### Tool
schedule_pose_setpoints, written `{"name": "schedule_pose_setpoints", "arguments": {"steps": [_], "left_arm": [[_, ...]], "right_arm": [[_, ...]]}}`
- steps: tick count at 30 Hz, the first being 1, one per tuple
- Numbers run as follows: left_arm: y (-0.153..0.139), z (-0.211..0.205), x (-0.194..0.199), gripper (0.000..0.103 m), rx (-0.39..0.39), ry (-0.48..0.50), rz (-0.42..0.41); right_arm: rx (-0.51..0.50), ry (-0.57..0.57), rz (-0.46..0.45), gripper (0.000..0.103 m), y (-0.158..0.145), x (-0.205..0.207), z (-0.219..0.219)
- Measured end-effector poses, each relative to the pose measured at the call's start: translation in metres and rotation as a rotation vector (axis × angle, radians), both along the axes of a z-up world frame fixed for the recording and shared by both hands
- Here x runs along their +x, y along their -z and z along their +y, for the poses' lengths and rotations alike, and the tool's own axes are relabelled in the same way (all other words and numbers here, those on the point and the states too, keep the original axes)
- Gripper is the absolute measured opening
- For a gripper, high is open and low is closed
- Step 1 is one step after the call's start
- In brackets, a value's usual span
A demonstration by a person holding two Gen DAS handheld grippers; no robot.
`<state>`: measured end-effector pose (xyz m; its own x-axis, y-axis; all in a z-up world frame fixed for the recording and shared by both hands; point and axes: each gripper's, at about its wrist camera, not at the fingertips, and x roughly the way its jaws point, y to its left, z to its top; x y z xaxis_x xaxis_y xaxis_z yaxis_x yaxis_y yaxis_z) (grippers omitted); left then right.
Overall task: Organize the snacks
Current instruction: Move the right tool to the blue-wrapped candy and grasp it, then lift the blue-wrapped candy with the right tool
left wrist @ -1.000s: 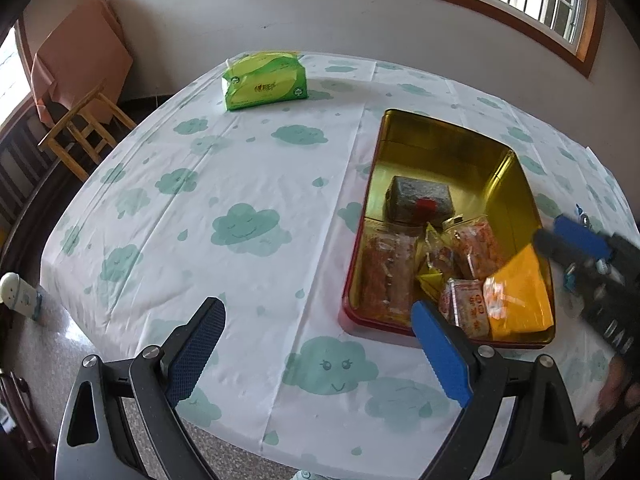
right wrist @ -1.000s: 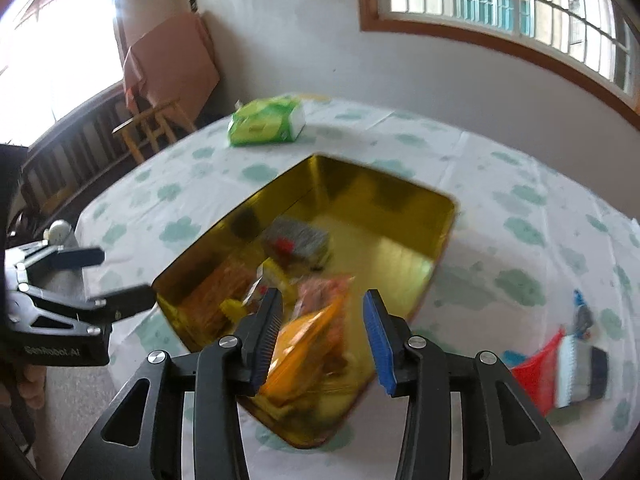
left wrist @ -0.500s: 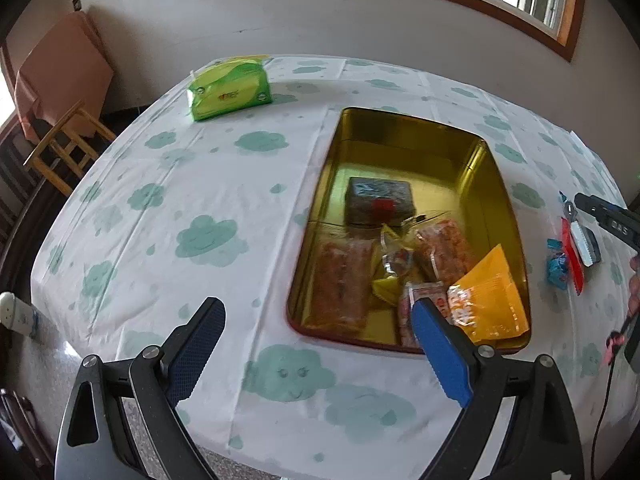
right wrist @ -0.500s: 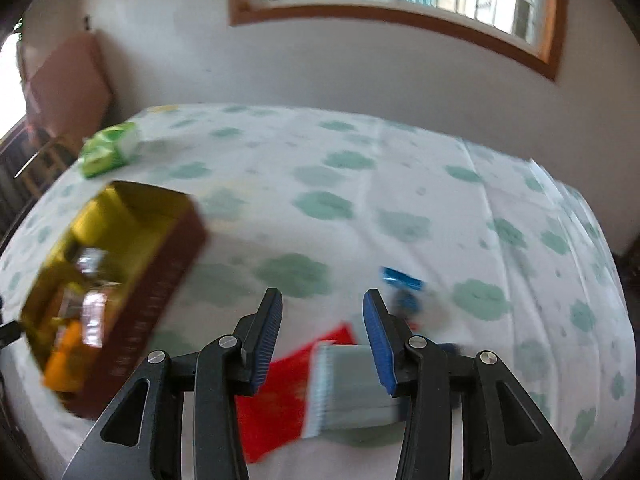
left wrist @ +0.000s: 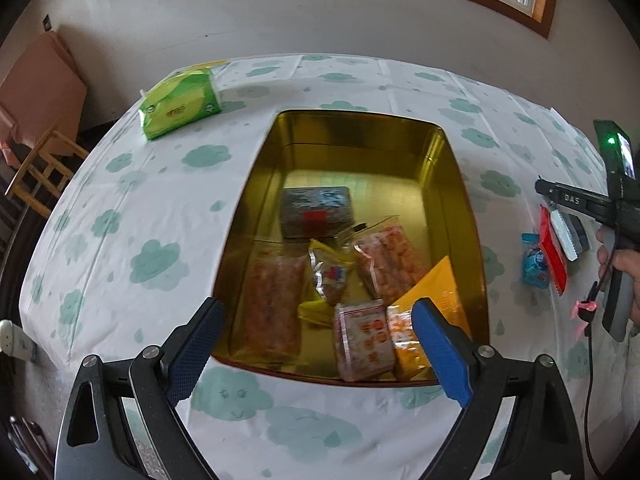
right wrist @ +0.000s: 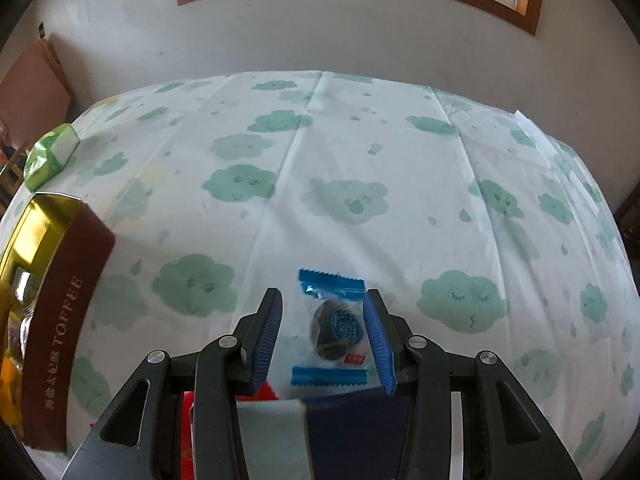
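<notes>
Presently, a blue-wrapped snack (right wrist: pixel 336 330) is seen flat on the clouded tablecloth (right wrist: pixel 360 152), between the parted fingers of the right gripper (right wrist: pixel 326 338), which are not closed on it. A red packet (left wrist: pixel 553 251) lies just beside it. At nine o'clock from it, the gold tin (left wrist: pixel 460 184) is noted, with several wrapped snacks inside. The left gripper (left wrist: pixel 318 354) is held wide apart, empty, above the tin's near edge. A green tissue pack (left wrist: pixel 180 104) is recorded at eleven o'clock.

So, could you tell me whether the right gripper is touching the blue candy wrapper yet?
Cannot tell. In the right wrist view the right gripper brackets the blue candy wrapper; its right edge meets one pad, but contact isn't plain.
</notes>
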<state>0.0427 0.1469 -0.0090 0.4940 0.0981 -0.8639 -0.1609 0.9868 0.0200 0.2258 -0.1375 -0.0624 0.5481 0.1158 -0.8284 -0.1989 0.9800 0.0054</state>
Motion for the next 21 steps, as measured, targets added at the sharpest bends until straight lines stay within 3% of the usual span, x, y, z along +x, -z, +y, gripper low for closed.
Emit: {"name": "schedule_pose_setpoints", "arguments": {"steps": [4, 8, 21], "left_arm": [[0.000, -0.010, 0.006, 0.093, -0.001, 0.021, 0.005], [0.001, -0.019, 0.011, 0.093, -0.003, 0.042, 0.007], [0.003, -0.046, 0.012, 0.093, -0.008, 0.106, 0.016]], "right_arm": [[-0.005, -0.006, -0.007, 0.042, 0.003, -0.001, -0.002], [-0.001, -0.012, -0.002, 0.034, 0.007, -0.004, -0.004], [0.006, -0.071, -0.024, 0.033, 0.003, -0.050, -0.010]]}}
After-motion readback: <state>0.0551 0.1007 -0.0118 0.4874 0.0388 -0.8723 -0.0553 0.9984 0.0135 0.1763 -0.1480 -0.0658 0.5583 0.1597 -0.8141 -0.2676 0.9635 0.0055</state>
